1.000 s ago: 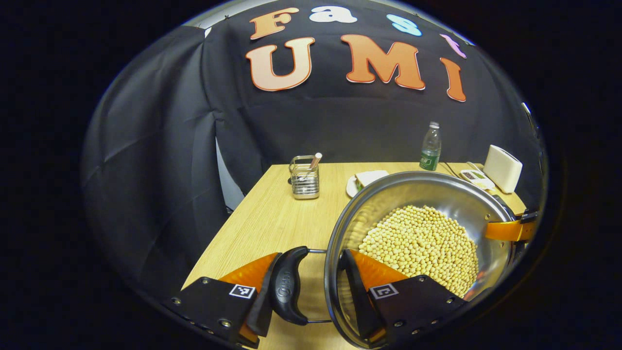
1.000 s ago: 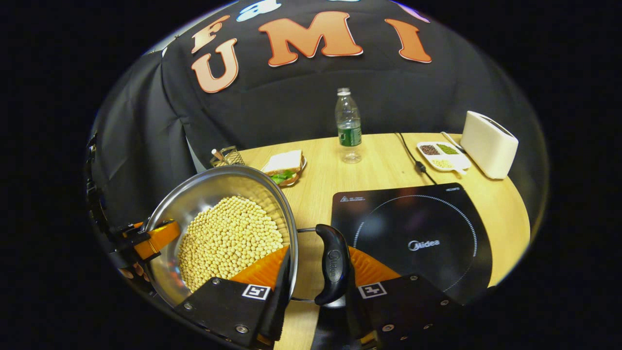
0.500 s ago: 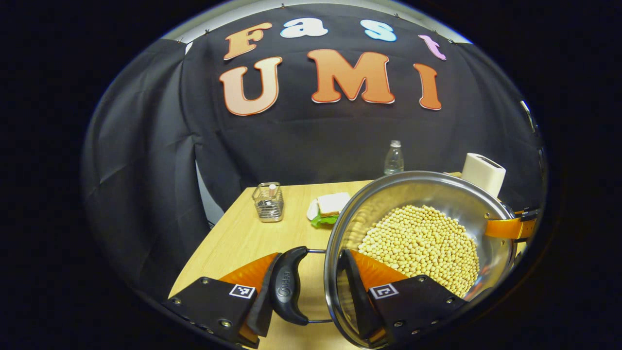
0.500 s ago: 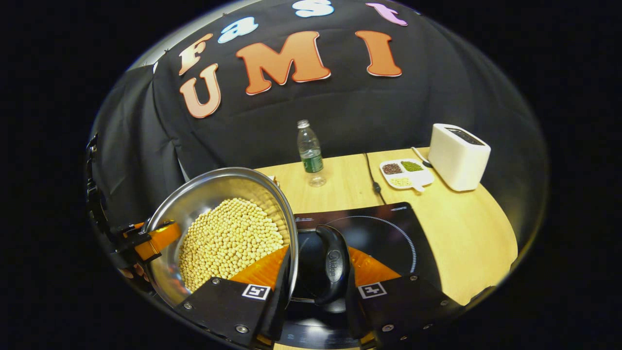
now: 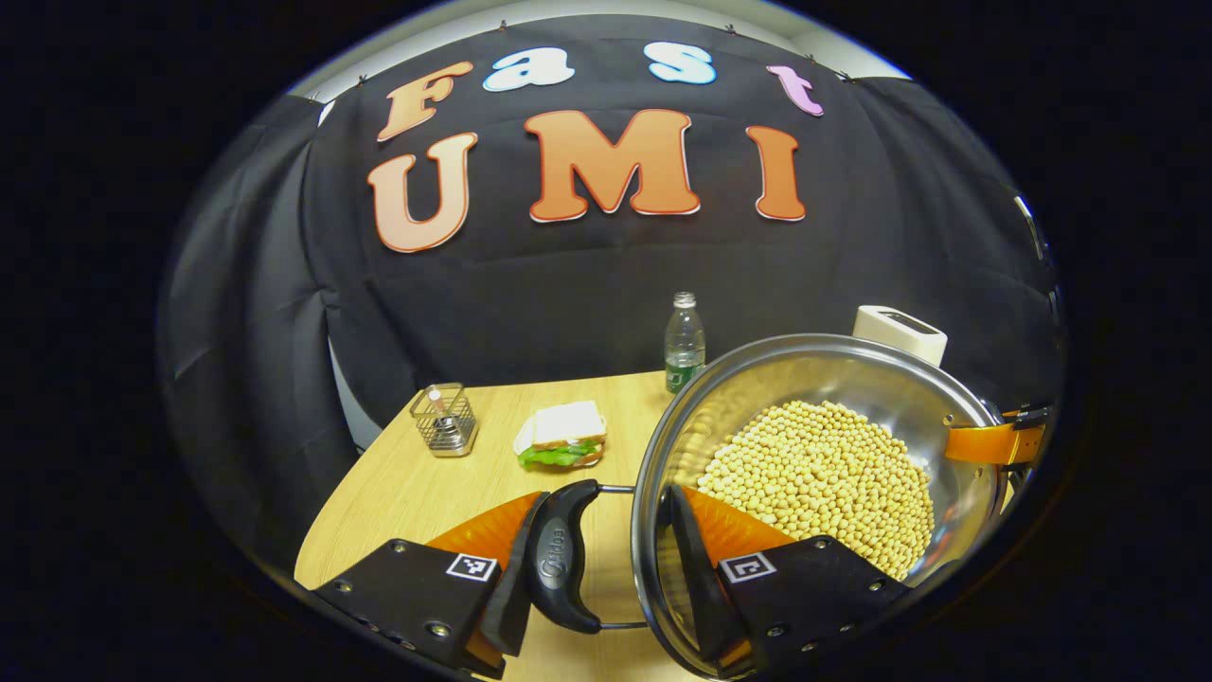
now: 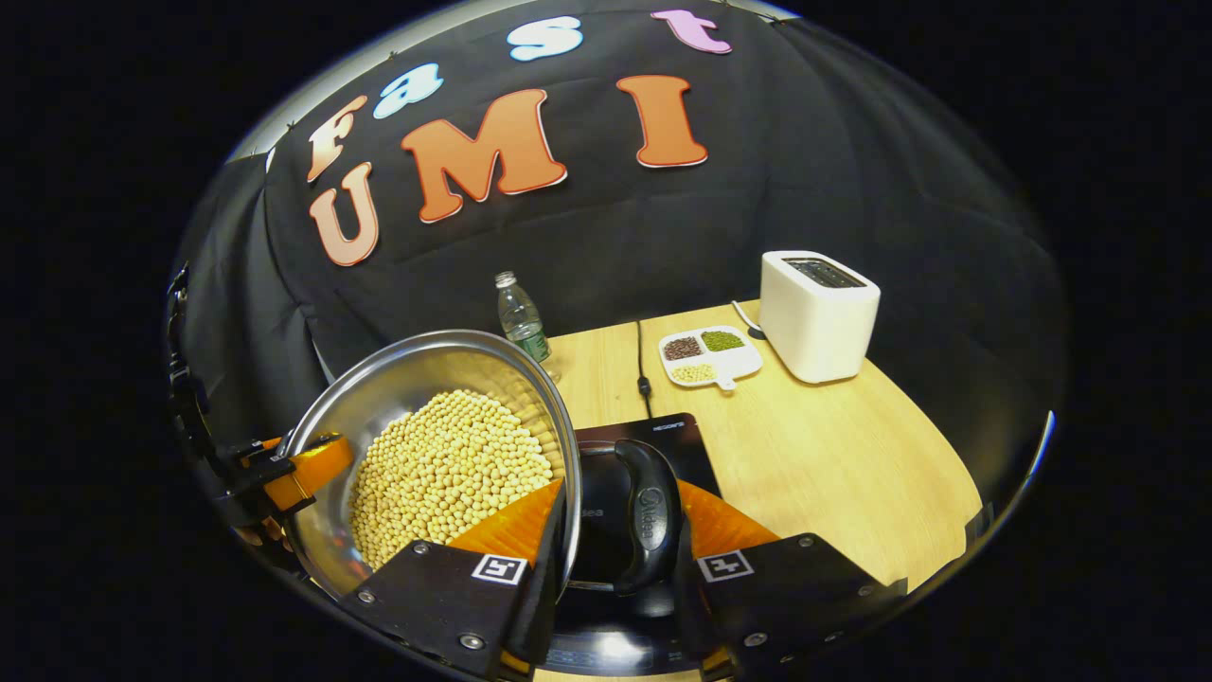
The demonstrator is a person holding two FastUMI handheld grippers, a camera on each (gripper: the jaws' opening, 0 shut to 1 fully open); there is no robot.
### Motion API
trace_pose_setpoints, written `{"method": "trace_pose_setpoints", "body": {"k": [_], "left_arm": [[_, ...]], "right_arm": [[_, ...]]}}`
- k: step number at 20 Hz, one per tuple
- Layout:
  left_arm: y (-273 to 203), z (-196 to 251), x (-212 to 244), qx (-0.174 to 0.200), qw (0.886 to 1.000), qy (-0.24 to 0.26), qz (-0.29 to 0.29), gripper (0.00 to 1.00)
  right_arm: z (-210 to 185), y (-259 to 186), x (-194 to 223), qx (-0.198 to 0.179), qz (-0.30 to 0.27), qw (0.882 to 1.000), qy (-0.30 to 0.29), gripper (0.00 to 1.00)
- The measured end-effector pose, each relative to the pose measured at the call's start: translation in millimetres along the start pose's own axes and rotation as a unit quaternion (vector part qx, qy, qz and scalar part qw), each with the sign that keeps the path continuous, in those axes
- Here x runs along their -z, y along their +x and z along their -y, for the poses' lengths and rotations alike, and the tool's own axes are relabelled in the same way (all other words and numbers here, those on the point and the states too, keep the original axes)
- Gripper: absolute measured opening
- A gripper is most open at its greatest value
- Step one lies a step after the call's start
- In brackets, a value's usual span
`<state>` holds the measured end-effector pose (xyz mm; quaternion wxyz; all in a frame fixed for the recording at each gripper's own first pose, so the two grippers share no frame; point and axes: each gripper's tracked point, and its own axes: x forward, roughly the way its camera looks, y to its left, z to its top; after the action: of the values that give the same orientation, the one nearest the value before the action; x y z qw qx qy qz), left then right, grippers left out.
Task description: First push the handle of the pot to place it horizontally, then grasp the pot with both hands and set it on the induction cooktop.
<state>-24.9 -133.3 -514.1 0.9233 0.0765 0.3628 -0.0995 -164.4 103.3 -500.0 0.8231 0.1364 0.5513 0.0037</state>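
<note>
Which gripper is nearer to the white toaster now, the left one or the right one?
Right. The right gripper grips the pot on the side facing the toaster; the left gripper grips the opposite side, farther away.

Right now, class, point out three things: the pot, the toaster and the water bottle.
pot (image 5: pixel 909 374), left gripper view, on the bare inner steel wall above the beans.
toaster (image 6: pixel 819 327), right gripper view, on its front face.
water bottle (image 5: pixel 684 341), left gripper view, on its clear body.

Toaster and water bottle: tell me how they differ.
The toaster is a white, opaque, boxy block; the water bottle is clear, slim and tall with a green label. The toaster stands beside the divided dish; the bottle stands behind the pot. Both stand upright on the table.
</note>
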Motion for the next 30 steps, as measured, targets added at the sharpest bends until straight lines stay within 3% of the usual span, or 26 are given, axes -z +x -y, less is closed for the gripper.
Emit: {"method": "trace_pose_setpoints", "body": {"k": [2,11,23,24,29,30], "left_arm": [[5,16,-1,0.007,1.000,0.002,0.003,0.70],[32,61,4,0.027,1.000,0.001,0.001,0.69],[72,74,39,0.036,0.999,0.004,-0.031,0.70],[74,75,40,0.037,0.999,0.003,-0.035,0.68],[87,75,51,0.038,0.998,-0.008,-0.041,0.70],[87,74,51,0.038,0.998,-0.006,-0.040,0.70]], "right_arm": [[17,1,-1,0.007,0.001,1.000,0.004,0.51],[60,13,0,0.031,-0.004,0.999,0.014,0.51],[75,52,27,0.045,-0.043,0.998,0.019,0.51],[76,55,29,0.046,-0.045,0.998,0.021,0.48],[76,64,34,0.052,-0.051,0.997,0.022,0.52],[76,65,33,0.053,-0.051,0.997,0.019,0.47]]}}
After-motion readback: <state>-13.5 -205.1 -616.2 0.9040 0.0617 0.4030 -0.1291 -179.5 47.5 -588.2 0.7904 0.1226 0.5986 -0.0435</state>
